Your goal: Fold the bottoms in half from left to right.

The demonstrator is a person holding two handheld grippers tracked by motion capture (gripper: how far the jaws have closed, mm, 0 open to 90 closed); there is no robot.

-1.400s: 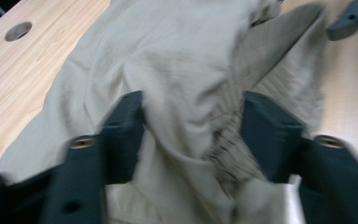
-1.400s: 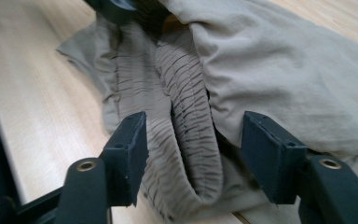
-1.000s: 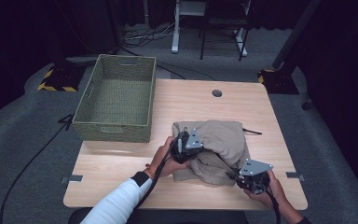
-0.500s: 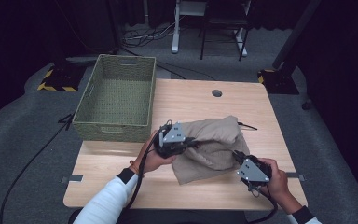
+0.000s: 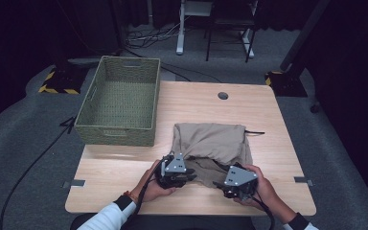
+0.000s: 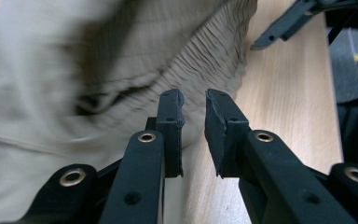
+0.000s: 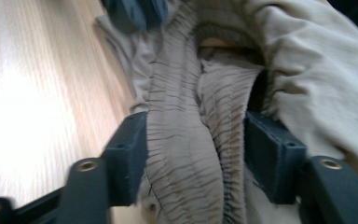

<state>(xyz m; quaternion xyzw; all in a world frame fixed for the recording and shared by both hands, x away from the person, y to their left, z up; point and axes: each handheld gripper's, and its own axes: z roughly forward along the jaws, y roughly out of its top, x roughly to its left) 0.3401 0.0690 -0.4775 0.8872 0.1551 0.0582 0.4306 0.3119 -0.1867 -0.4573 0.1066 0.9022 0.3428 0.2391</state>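
Garment lies partly spread ahead of both tools, unfolded; left tool just opened narrowly, empty, right tool just widened, waistband between its jaws.

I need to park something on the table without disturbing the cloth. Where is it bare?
Bare wood lies on the table behind the tan garment, around the round hole, and along the front left corner below the woven basket. The front middle is crowded: left gripper and right gripper work at the garment's edge.
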